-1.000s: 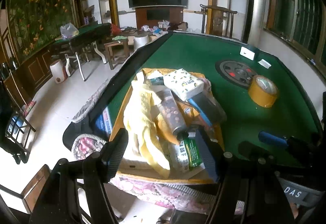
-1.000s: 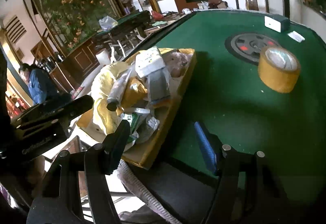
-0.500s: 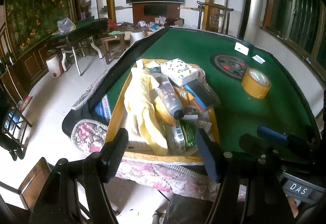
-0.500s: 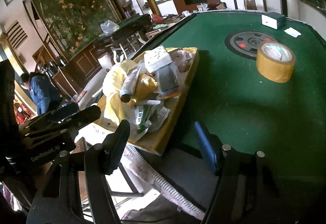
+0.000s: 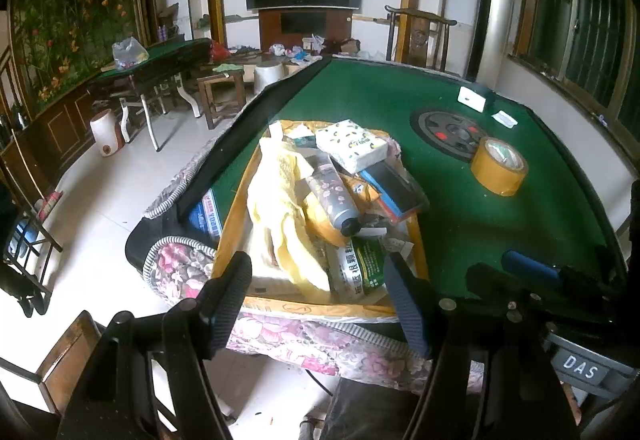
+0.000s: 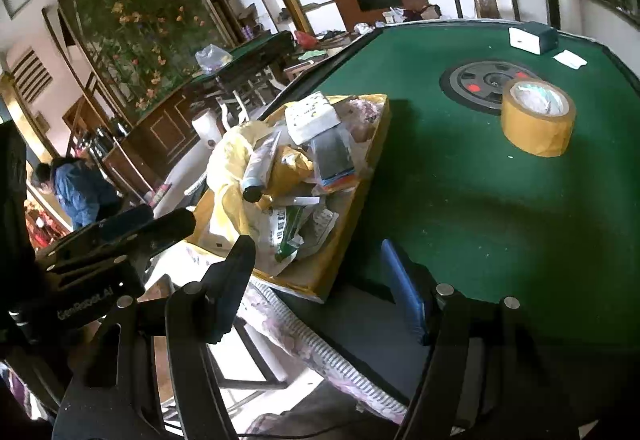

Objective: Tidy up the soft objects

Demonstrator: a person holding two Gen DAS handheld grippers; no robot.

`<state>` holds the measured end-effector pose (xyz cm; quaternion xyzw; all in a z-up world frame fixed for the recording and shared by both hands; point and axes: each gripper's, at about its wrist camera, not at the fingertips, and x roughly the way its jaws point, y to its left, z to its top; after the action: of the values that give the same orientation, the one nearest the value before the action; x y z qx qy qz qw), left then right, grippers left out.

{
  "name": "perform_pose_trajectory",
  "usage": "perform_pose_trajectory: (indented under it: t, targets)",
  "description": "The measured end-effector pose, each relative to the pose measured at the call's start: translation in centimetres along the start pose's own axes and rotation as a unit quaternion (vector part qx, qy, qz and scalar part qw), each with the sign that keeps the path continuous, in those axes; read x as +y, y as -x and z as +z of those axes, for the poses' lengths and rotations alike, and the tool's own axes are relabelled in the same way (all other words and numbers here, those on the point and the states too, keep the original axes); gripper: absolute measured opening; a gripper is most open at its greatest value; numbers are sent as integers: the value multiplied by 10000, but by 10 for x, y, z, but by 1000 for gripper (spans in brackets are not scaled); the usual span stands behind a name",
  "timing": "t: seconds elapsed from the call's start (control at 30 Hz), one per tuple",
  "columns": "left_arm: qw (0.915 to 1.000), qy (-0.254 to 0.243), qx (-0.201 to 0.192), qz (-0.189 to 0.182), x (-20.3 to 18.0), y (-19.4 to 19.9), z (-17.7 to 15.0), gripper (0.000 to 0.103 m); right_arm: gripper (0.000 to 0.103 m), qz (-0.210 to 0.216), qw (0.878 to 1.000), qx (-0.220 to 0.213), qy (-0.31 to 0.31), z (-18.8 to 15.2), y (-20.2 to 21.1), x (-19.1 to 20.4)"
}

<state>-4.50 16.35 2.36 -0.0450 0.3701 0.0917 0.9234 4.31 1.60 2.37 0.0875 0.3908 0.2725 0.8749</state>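
A yellow tray (image 5: 234, 224) (image 6: 348, 236) sits at the near left edge of the green table (image 5: 460, 208) (image 6: 480, 200). It holds a pile: a yellow cloth (image 5: 280, 208) (image 6: 232, 164), a white tissue pack (image 5: 351, 146) (image 6: 310, 114), a patterned bottle (image 5: 334, 194) (image 6: 258, 170), a dark pouch (image 5: 394, 186) (image 6: 334, 158) and a green-and-white packet (image 5: 362, 268) (image 6: 286, 230). My left gripper (image 5: 320, 304) is open and empty, in front of the tray's near edge. My right gripper (image 6: 324, 288) is open and empty, off the table's near corner.
A roll of yellow tape (image 5: 498, 166) (image 6: 538, 116) stands on the table at right, by a round dark panel (image 5: 450, 128) (image 6: 484, 80). A small white box (image 5: 472, 98) (image 6: 528, 38) is at the far edge. A floral cover (image 5: 320, 344) hangs below the table. A person in blue (image 6: 78, 192) stands at far left.
Both grippers have pulled back from the tray and the table. The pile now looks smaller and farther away in both views. Both stay open.
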Motion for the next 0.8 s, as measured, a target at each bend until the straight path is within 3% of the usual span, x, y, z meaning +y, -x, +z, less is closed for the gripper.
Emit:
perform_pose_trajectory:
  t: [0.17,0.4,0.8]
  targets:
    - [9994,-40,-240,235,11,8,4,69,66,9,9999,-51,-154,-2,1,-6]
    - [9997,185,-143,88,27,5,3,69,66,-2,9999,-52,-123,-3,2,-3]
    - [9999,54,-77,102,19,3,-5,69,66,-43,9999,-79,98,-7,4,5]
